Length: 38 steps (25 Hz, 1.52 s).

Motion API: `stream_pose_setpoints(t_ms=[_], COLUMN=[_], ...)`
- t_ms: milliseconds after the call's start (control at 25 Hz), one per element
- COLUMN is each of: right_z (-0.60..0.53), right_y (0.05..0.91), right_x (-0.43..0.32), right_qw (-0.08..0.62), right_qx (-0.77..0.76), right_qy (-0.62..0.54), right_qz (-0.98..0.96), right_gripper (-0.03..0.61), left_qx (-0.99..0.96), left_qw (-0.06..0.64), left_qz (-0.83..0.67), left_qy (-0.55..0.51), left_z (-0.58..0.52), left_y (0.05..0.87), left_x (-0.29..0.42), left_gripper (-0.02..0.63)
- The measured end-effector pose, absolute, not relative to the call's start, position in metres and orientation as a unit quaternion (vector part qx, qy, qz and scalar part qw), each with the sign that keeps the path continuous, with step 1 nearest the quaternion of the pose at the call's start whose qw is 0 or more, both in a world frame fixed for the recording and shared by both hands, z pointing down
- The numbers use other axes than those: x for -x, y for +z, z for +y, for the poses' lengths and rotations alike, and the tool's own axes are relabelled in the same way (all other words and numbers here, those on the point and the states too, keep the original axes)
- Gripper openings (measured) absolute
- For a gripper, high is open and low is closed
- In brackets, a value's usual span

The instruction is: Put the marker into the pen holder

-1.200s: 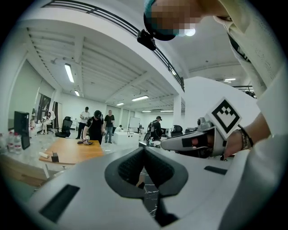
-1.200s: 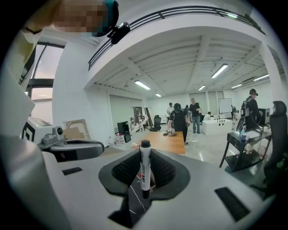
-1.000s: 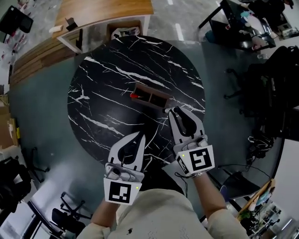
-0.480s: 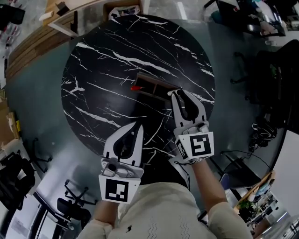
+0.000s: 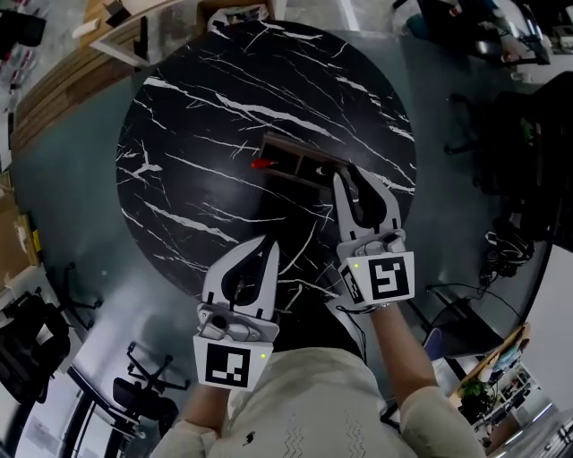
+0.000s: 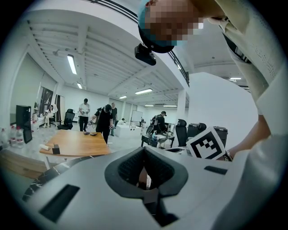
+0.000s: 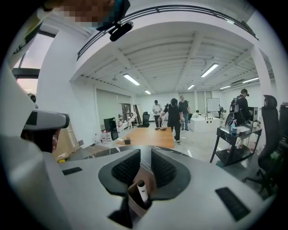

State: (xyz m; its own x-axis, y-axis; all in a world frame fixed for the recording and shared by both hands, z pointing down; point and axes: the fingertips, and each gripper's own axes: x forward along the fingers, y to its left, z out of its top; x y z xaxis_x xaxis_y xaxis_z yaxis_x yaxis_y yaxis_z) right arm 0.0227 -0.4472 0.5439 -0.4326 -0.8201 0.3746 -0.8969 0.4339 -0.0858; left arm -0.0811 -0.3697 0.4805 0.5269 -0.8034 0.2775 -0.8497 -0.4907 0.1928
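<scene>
A brown wooden pen holder lies on the round black marble table. A red marker end pokes out at the holder's left end. My right gripper hovers at the holder's right end, its jaws a small gap apart with nothing between them. Through that gap, the right gripper view shows the holder with a white marker leaning inside it. My left gripper hangs over the table's near edge, shut and empty, well short of the holder.
A wooden desk stands beyond the table's far side. Office chairs sit on the floor at lower left, with dark chairs and cables to the right. Several people stand far off in the room.
My right gripper has edged forward to the holder's right end. The head view has shifted slightly. The left gripper has hardly moved.
</scene>
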Motion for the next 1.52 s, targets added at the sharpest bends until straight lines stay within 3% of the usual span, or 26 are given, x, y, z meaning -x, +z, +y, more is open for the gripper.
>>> stream_pose_setpoints(t_ms=[240,360,1000,1520], right_z=[-0.438,-0.423,-0.306,-0.231], right_y=[0.522,0.502,0.395,0.374], right_x=[-0.026,-0.026,-0.028,-0.058], right_qw=[0.125,0.108,0.063,0.04], right_qx=[-0.517,-0.511,-0.479,-0.484], right_qy=[0.135,0.145,0.148,0.151], right_qz=[-0.836,-0.84,-0.863,-0.861], right_gripper=[0.076,0.017,0.017,0.017], left_qx=[-0.865,-0.867,-0.863,-0.859], left_qw=[0.145,0.142,0.117,0.119], left_qz=[-0.475,-0.473,-0.489,-0.497], left_qy=[0.07,0.07,0.049,0.025], left_z=[-0.36,-0.353,-0.287,-0.216], left_y=[0.47,0.461,0.403,0.383], left_x=[0.075,0.071,0.057,0.011], left_gripper=[0.011,0.012,0.011,0.011])
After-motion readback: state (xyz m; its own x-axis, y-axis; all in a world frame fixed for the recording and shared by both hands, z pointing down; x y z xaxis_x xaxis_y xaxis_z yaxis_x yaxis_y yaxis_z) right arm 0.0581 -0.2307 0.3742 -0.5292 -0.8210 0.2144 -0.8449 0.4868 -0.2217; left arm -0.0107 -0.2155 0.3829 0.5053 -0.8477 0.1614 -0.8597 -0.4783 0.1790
